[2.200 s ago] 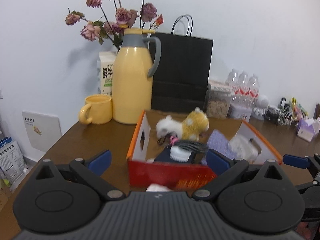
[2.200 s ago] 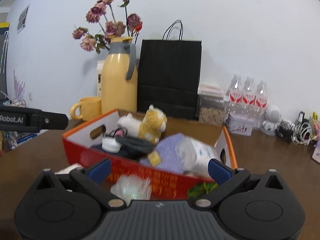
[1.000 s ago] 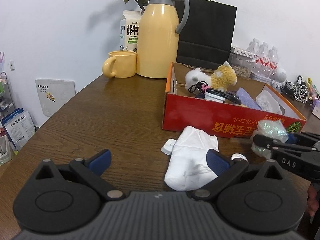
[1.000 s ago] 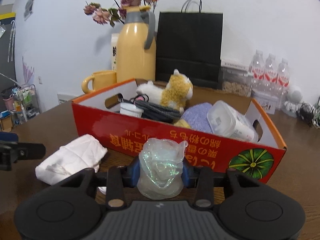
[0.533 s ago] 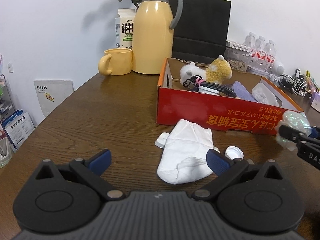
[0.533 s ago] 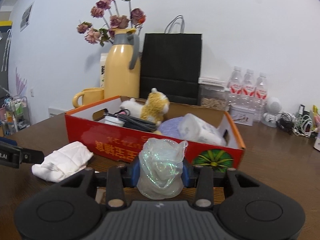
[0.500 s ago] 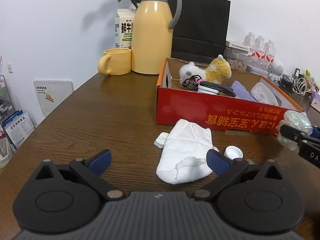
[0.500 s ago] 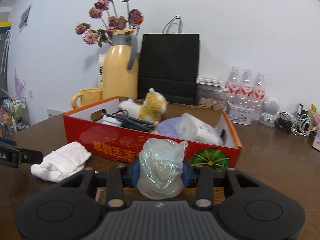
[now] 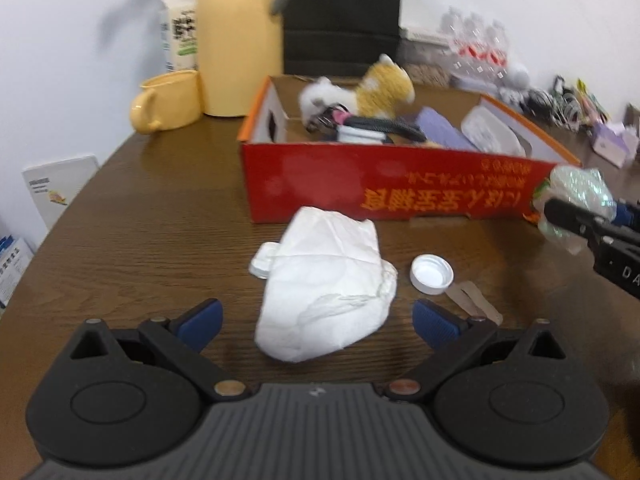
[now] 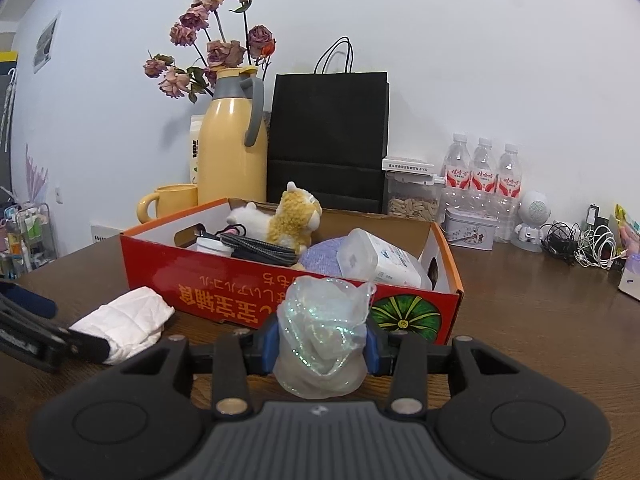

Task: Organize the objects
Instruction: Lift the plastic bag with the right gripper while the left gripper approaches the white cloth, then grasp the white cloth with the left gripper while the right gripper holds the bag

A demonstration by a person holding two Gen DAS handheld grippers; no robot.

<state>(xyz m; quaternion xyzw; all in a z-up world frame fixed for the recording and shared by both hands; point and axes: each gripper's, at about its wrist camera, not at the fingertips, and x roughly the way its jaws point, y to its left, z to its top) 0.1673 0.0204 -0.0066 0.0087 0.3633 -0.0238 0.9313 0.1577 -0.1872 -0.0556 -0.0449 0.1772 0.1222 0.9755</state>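
Both wrist views low, near, facing shared red box.

Home: table, thermos, flowers.

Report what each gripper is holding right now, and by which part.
The right gripper is shut on the crumpled iridescent plastic bag, pinched across its middle. The left gripper is open and holds nothing.

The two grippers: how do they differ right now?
The left gripper is open, its blue pads wide apart, holding nothing; the right gripper is shut on a shimmery plastic wad. The left points at a white cloth lying on the table; the right faces the red box. Both have black bodies and blue pads.
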